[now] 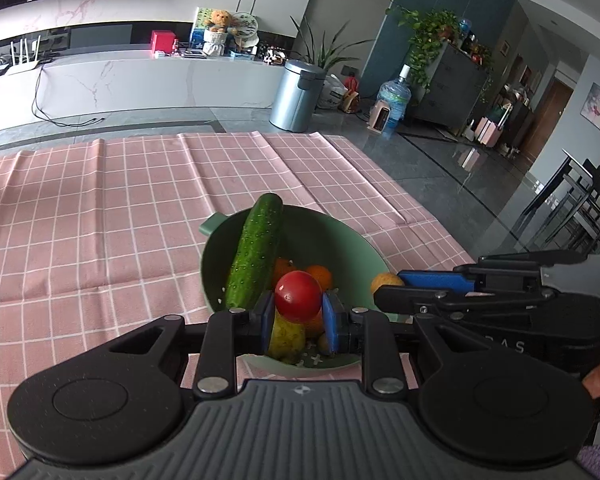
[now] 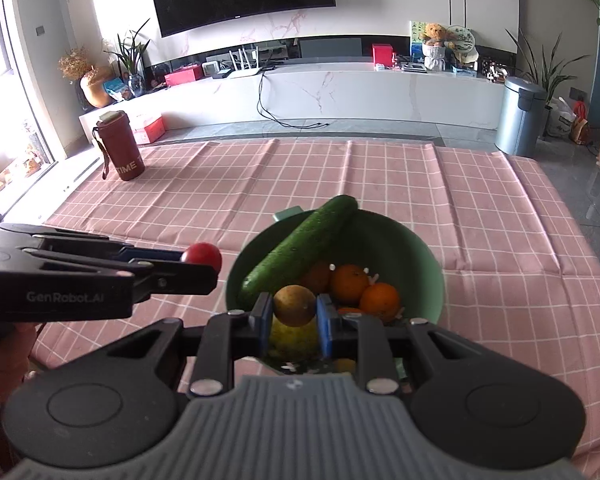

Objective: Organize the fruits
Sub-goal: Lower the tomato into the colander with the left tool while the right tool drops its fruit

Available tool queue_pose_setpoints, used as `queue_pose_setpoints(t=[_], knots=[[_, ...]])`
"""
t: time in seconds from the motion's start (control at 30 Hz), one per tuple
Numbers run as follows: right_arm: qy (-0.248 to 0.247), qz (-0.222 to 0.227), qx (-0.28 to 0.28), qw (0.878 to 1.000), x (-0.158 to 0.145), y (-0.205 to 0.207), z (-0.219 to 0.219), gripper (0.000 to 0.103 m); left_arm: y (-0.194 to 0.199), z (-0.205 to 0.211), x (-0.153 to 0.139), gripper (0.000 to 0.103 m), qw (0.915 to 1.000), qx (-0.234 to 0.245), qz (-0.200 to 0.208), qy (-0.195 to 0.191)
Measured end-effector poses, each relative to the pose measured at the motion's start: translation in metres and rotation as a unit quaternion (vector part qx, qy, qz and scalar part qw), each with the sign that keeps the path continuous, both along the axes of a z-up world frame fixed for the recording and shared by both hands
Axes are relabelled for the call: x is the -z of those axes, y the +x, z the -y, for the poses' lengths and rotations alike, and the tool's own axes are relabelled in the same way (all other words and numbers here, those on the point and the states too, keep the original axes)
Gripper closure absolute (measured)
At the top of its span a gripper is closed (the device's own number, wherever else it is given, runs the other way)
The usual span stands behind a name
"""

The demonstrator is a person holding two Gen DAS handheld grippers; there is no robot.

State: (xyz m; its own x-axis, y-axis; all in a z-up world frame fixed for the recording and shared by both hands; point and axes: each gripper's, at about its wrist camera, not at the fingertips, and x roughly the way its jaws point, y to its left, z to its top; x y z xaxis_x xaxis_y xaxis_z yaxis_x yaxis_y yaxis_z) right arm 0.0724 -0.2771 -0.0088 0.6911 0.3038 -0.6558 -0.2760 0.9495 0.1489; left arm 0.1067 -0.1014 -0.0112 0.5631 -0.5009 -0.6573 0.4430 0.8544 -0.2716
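Observation:
A green bowl (image 1: 352, 248) sits on the pink checked tablecloth and holds a cucumber (image 1: 256, 252), several oranges (image 1: 320, 276) and a yellow-green fruit (image 1: 286, 338). My left gripper (image 1: 298, 320) is shut on a red tomato (image 1: 298, 296), held just above the bowl's near rim. In the right wrist view my right gripper (image 2: 294, 320) is shut on a round yellow-brown fruit (image 2: 295, 305) above the bowl (image 2: 420, 252), with the cucumber (image 2: 300, 248) and oranges (image 2: 364, 292) behind it. The left gripper with the tomato (image 2: 201, 257) shows at the left.
A dark red flask (image 2: 120, 152) stands at the table's far left. The tablecloth (image 1: 100, 220) spreads left and behind the bowl. The table's right edge (image 1: 440, 208) drops to a grey floor with a bin (image 1: 296, 96). The right gripper (image 1: 388, 282) shows beside the bowl.

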Motion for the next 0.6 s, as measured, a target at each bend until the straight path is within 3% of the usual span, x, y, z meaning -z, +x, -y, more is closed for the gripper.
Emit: queue_pose_setpoints(t=[0.27, 0.6], knots=[[-0.020, -0.038, -0.019, 0.999, 0.015, 0.036, 0.041, 0.084, 0.019, 0.042, 0.025, 0.075, 0.9969, 0.054, -0.022, 0.052], [-0.099, -0.074, -0.105, 0.987, 0.044, 0.079, 0.033, 0.084, 0.036, 0.070, 0.047, 0.075, 0.9877, 0.084, -0.023, 0.130]])
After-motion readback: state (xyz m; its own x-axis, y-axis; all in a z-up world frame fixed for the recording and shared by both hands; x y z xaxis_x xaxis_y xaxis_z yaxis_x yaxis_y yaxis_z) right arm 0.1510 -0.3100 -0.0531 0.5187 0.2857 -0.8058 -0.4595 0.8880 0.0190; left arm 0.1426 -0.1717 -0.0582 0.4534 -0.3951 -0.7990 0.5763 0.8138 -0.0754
